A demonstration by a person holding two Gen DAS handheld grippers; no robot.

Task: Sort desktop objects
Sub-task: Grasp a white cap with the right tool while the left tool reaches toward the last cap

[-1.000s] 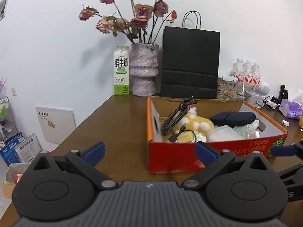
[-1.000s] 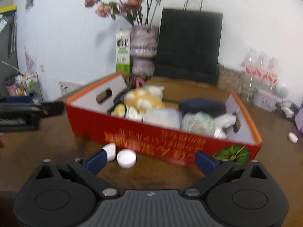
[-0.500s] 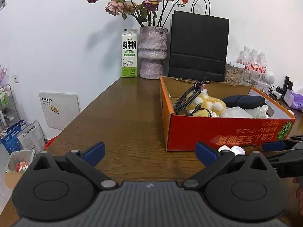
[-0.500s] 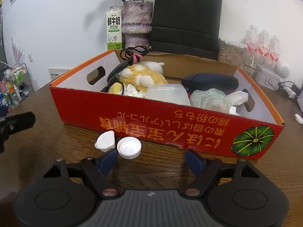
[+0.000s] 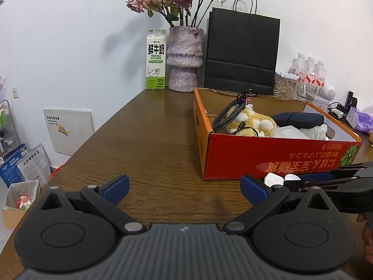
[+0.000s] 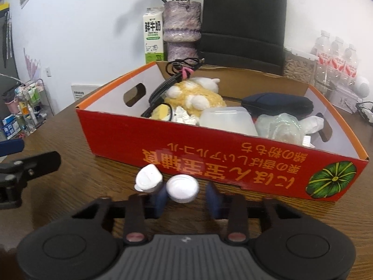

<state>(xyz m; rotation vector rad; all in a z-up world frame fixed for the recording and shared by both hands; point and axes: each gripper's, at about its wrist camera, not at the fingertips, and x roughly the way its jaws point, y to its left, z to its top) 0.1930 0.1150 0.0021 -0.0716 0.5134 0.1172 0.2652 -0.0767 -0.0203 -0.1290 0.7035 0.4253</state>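
Note:
A red cardboard box [image 6: 233,161] holds a yellow plush toy [image 6: 193,95], a black cable, a dark case and plastic items. Two white caps lie on the wooden table in front of it: a round one [image 6: 183,187] and a tilted one [image 6: 148,180]. My right gripper [image 6: 186,198] has its jaws narrowed around the round cap, a gap still showing on its right side. My left gripper [image 5: 184,185] is open and empty over bare table left of the box [image 5: 268,158]; the caps [image 5: 275,179] and the right gripper show at its right.
A milk carton [image 5: 155,59], a vase of dried roses [image 5: 185,60] and a black paper bag [image 5: 241,51] stand at the back by the wall. Water bottles [image 5: 307,72] and a jar stand at the back right. The table's left edge drops to floor clutter.
My right gripper has moved forward to the round cap and its jaws have closed in around it. My left gripper has drawn back and to the left from the box.

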